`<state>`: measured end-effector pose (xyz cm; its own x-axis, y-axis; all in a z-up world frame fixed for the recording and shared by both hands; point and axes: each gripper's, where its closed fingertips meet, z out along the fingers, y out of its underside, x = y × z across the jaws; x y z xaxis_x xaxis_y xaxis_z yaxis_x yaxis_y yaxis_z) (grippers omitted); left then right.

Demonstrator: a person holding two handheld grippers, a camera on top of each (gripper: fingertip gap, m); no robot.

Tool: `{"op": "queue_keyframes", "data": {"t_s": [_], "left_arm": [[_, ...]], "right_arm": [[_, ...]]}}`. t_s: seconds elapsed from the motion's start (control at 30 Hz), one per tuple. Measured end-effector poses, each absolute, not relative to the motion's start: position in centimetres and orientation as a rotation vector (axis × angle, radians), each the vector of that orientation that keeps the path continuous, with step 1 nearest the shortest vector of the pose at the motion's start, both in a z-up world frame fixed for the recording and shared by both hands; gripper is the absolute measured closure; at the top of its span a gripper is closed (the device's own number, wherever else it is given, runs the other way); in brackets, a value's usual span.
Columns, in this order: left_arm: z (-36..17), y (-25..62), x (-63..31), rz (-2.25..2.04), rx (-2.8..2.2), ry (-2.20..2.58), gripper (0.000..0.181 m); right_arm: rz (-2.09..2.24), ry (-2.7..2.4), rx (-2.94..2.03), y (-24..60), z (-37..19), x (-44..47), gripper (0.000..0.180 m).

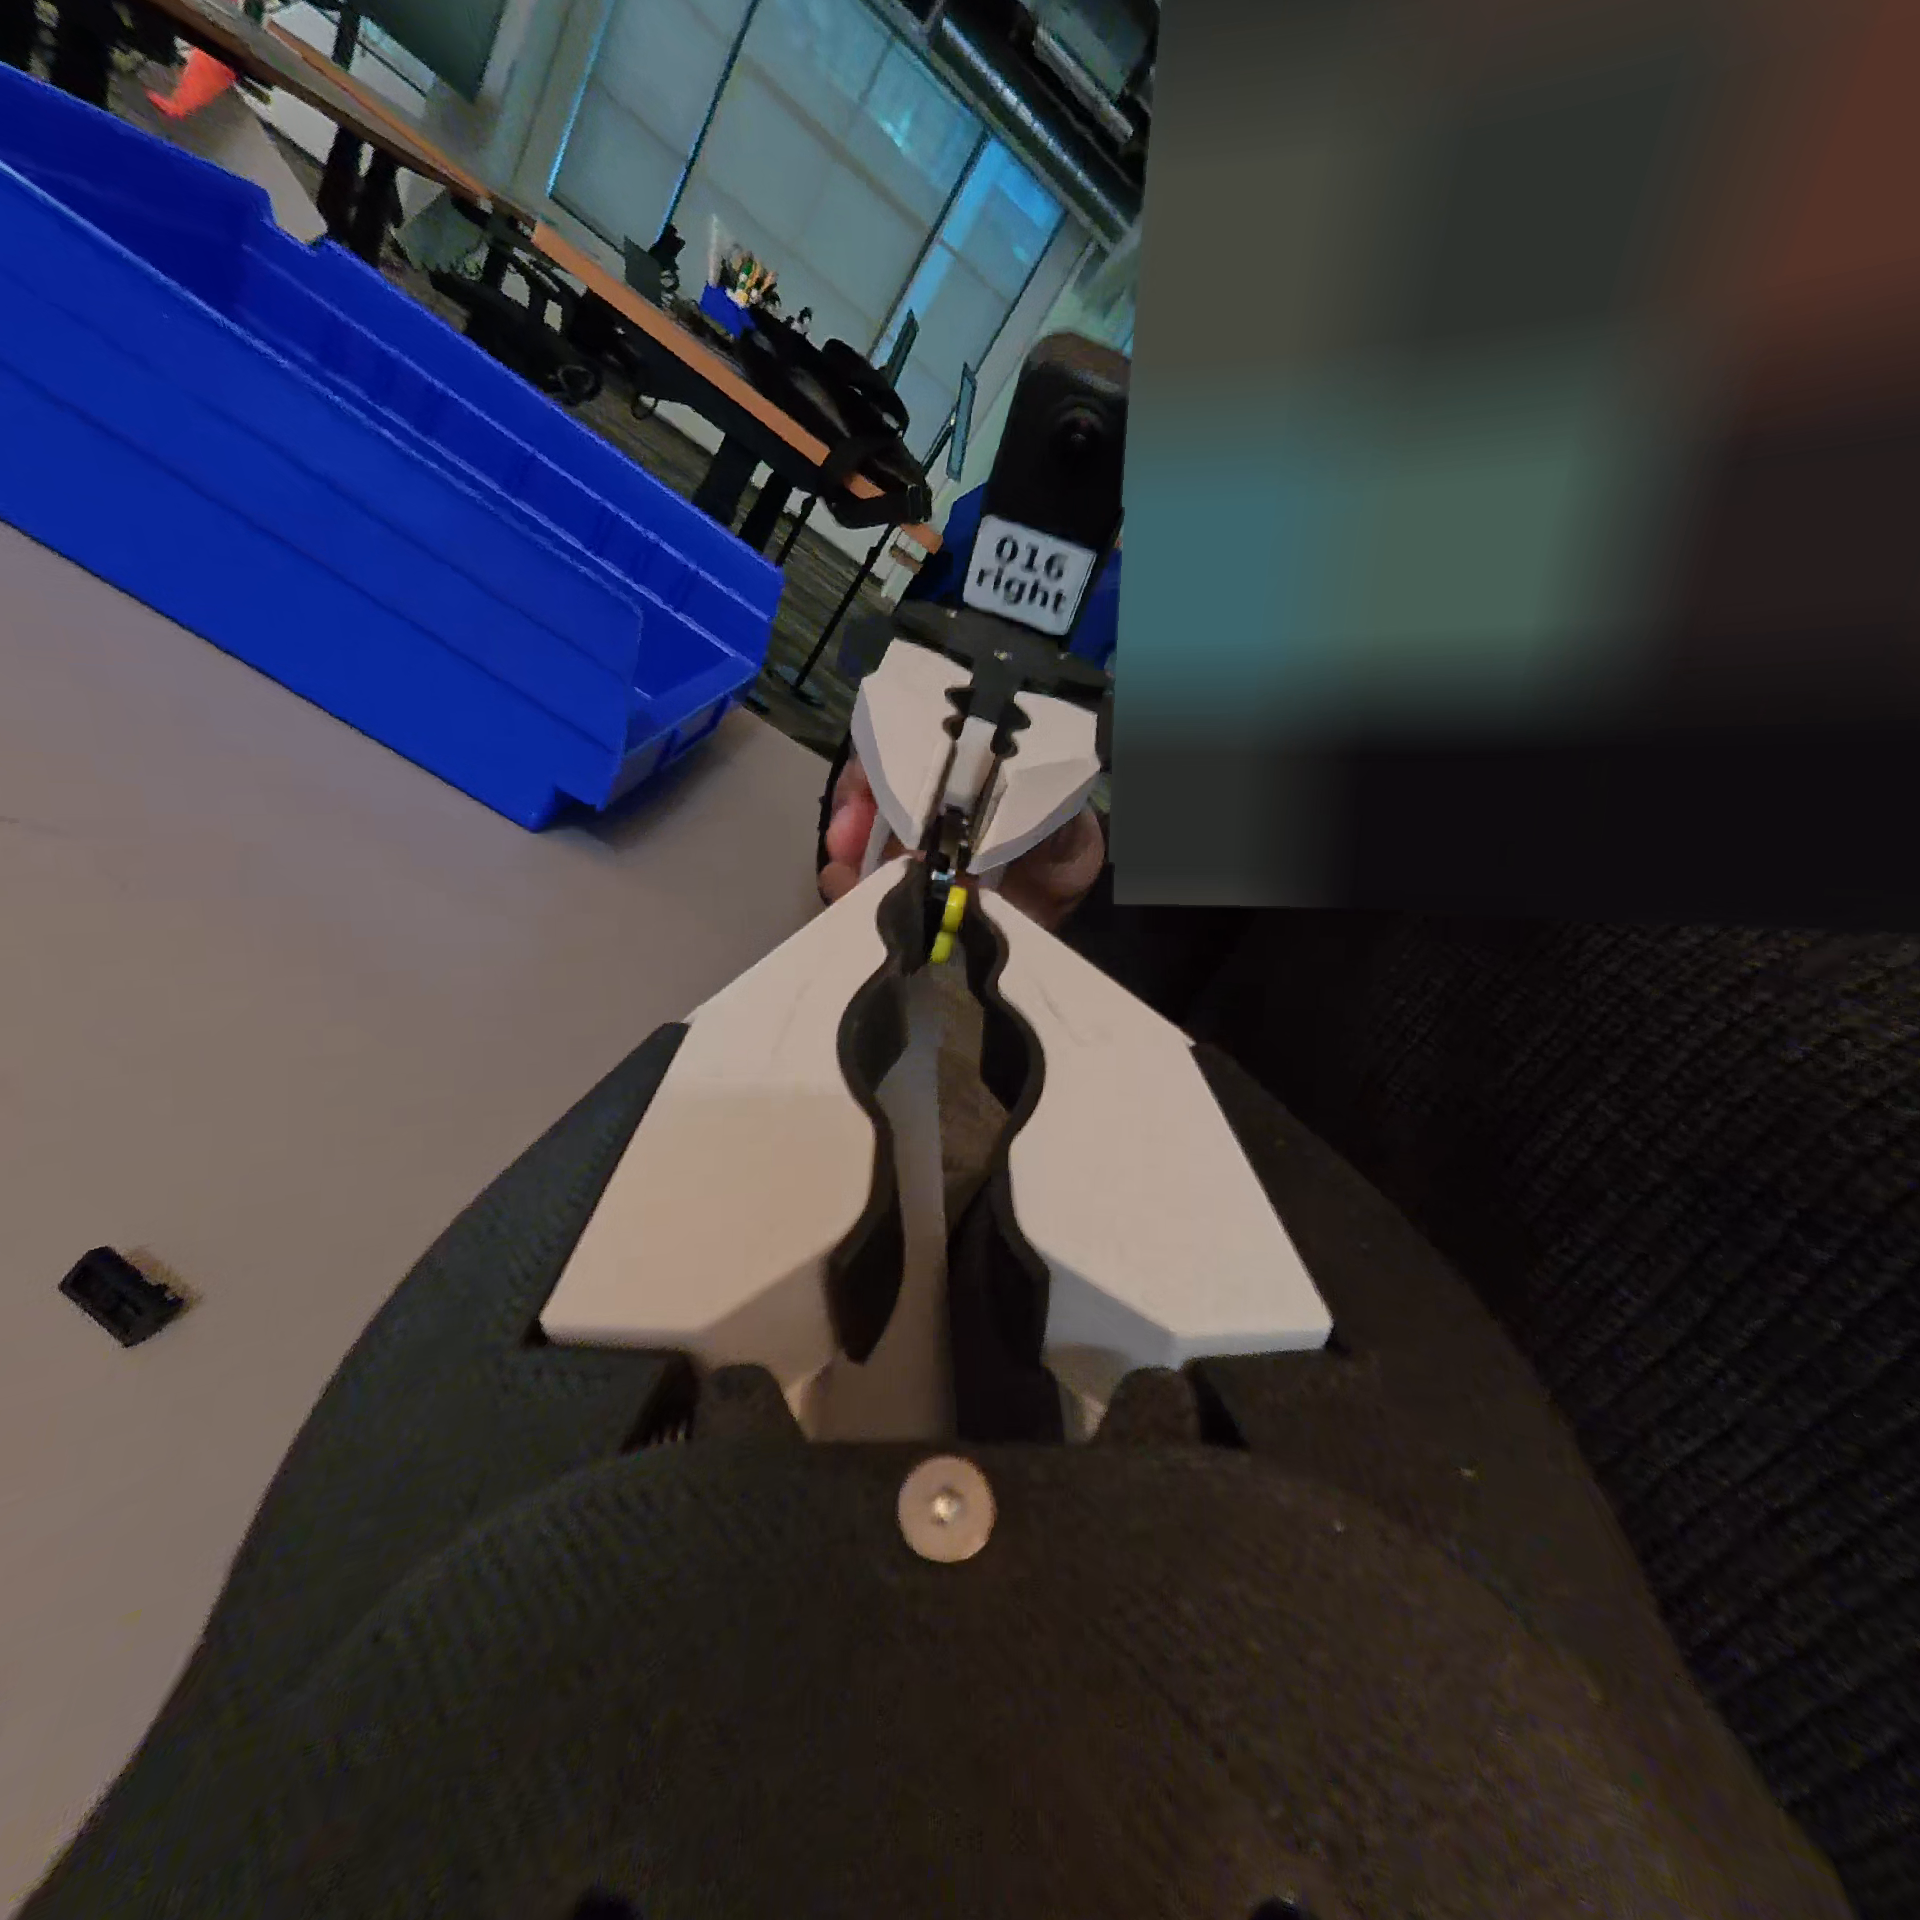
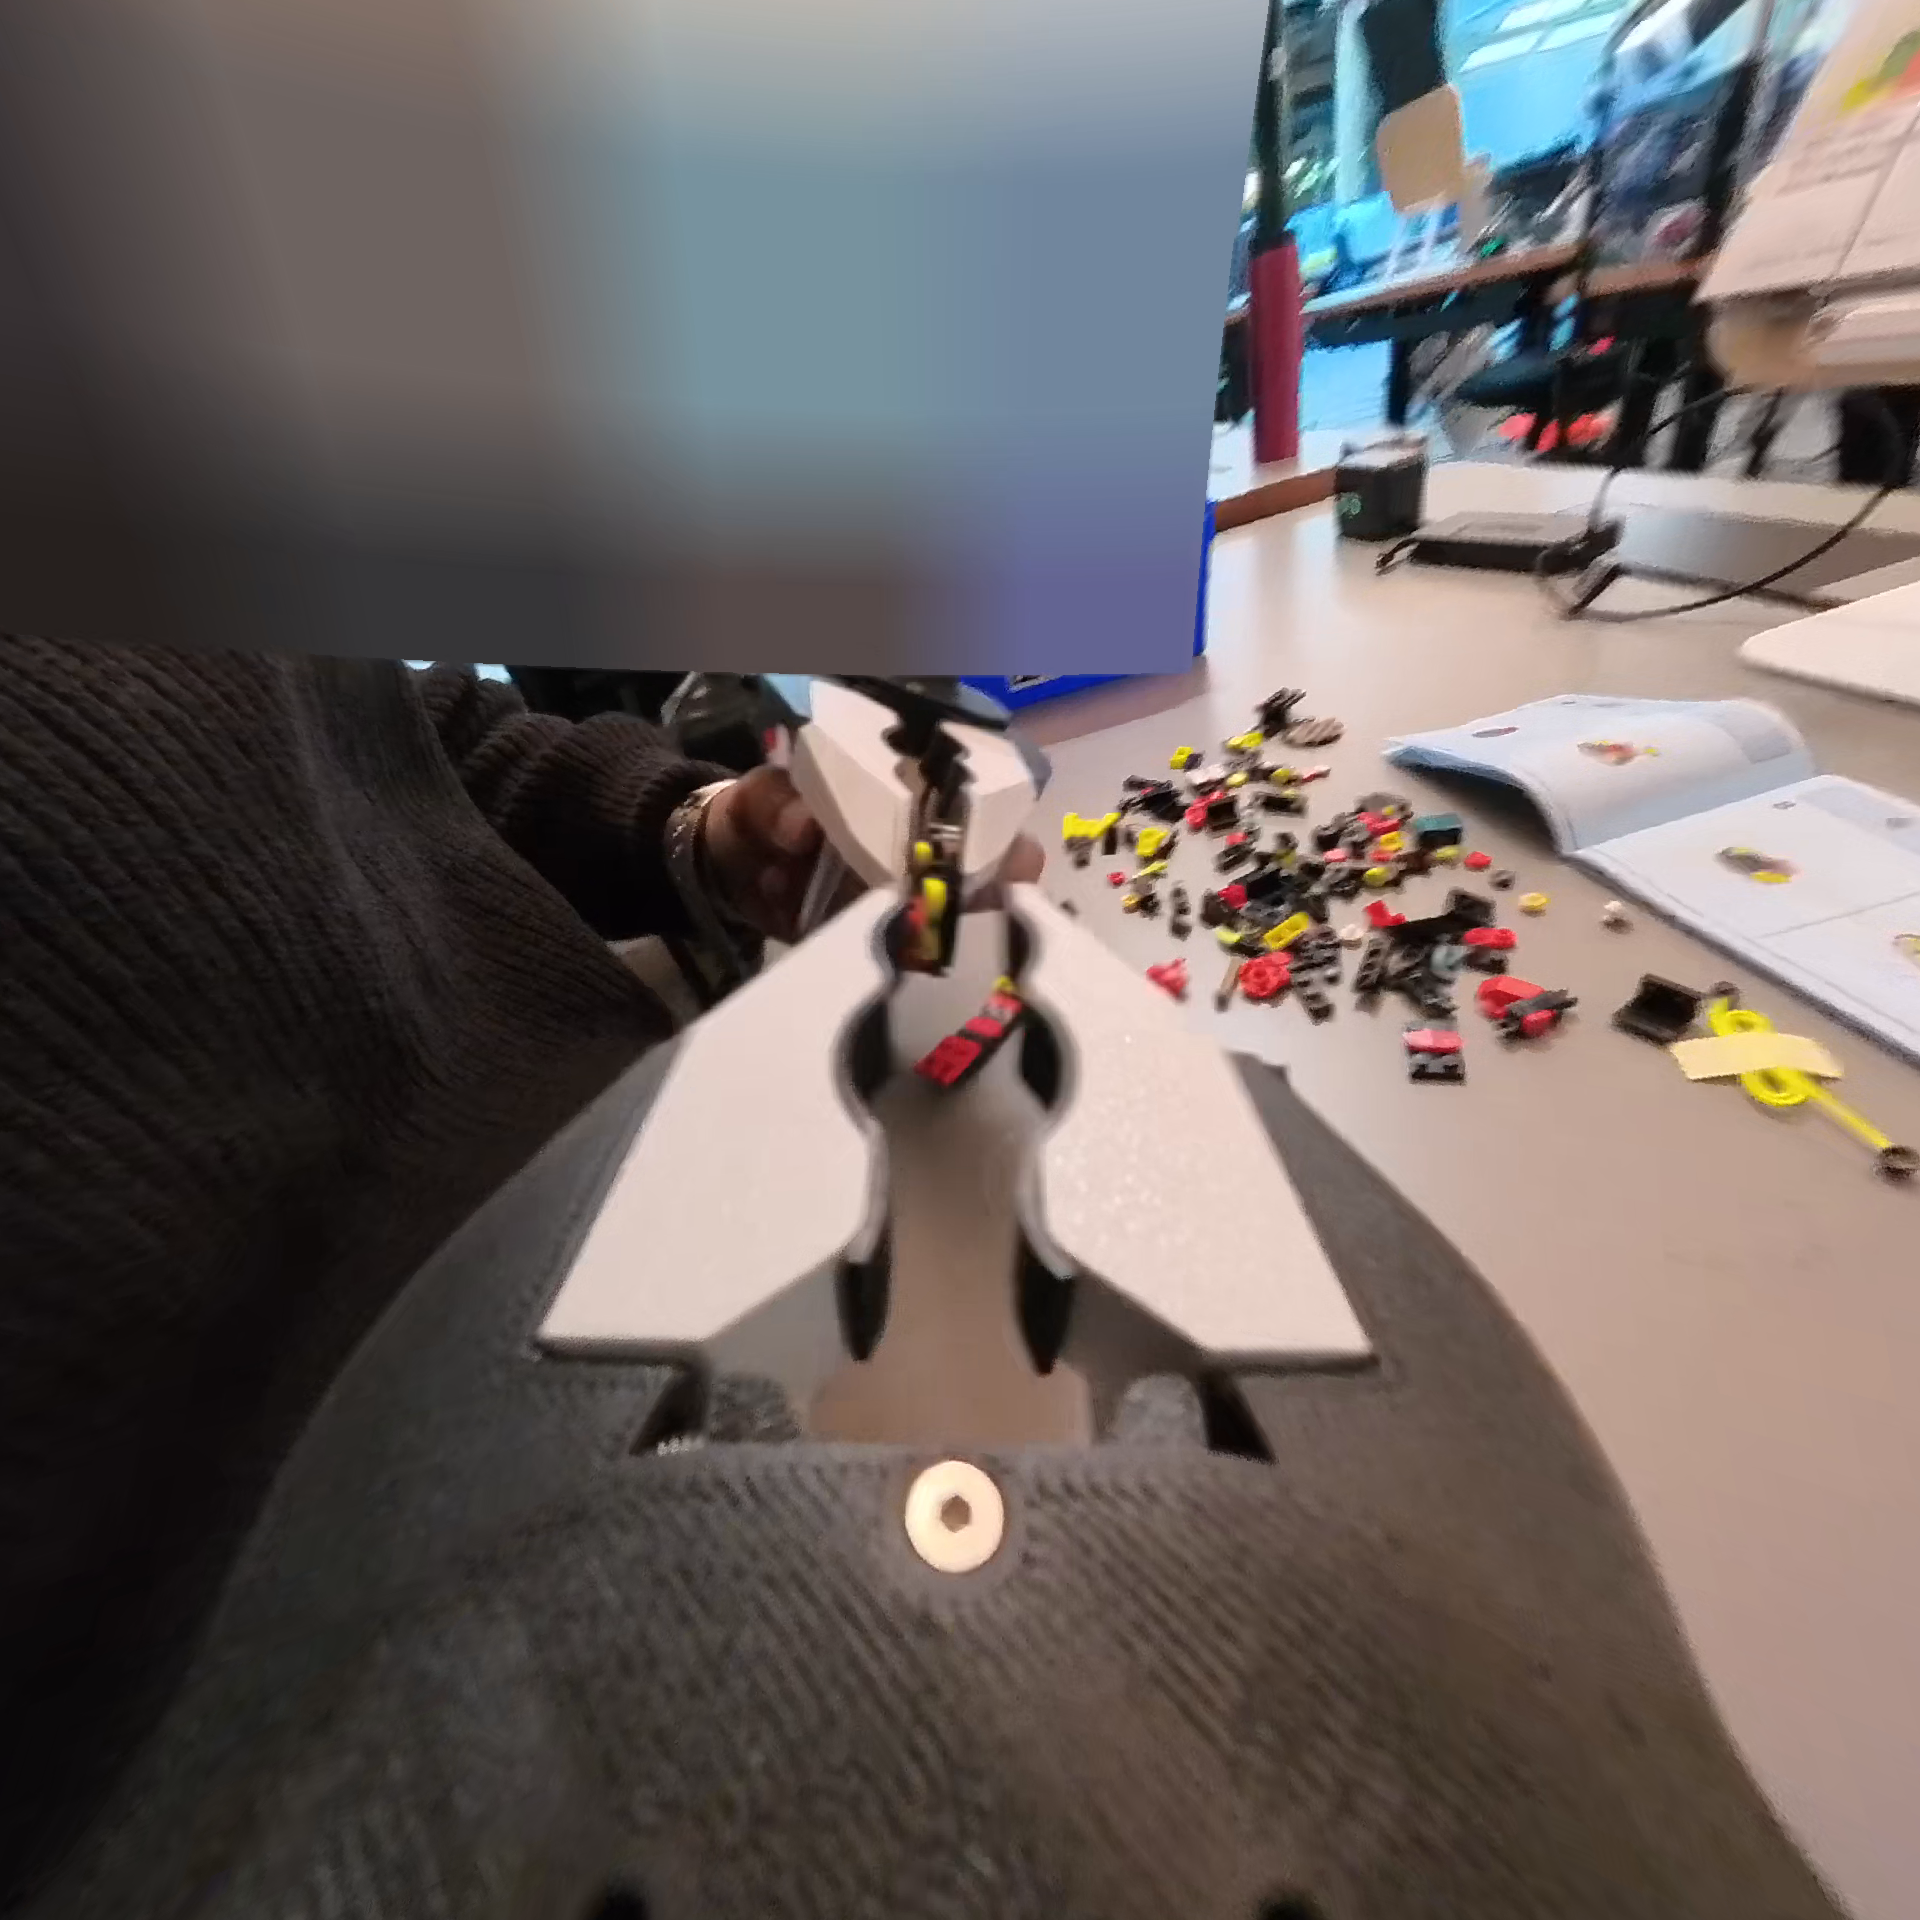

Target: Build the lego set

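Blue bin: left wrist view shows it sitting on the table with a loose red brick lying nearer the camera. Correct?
Not quite. In the left wrist view the loose brick is black, not red. The blue bin does sit on the table, farther off.

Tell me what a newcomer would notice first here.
The two claws meeting tip to tip in mid-air: the left claw and the right claw pinch a small black-and-yellow lego piece between them. Next, the scattered pile of red, yellow and black bricks on the table, beside an open instruction booklet.

Open-plan office, long desks [image 1: 665,312], glass partitions [image 1: 831,135], monitor [image 2: 1662,125]
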<state>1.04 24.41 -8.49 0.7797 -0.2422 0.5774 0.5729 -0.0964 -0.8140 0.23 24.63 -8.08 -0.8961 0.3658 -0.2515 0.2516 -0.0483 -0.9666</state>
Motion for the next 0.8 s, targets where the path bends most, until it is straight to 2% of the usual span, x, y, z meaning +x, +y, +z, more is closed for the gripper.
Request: {"op": "queue_keyframes", "data": {"t_s": [0.03,0.07,0.27,0.57,0.8], "left_arm": [[-8.1,24.3,0.9,-0.718,-1.496,-0.287,0.177],[-7.9,24.2,0.7,-0.734,-1.472,-0.301,0.177],[-7.6,23.9,0.3,-0.694,-1.456,-0.298,0.177],[-7.3,24.0,0.6,-0.716,-1.442,-0.284,0.178],[-7.4,24.0,0.9,-0.725,-1.445,-0.275,0.178]], "right_arm": [[2.089,-2.061,-0.702,24.9,-7.9,-0.4,0.135],[2.063,-2.033,-0.705,25.2,-7.9,-0.7,0.132],[2.098,-2.038,-0.702,25.2,-7.8,-0.5,0.141],[2.153,-2.091,-0.67,24.5,-7.9,0.5,0.175],[2.111,-2.134,-0.619,24.4,-7.9,1.0,0.175]]}}
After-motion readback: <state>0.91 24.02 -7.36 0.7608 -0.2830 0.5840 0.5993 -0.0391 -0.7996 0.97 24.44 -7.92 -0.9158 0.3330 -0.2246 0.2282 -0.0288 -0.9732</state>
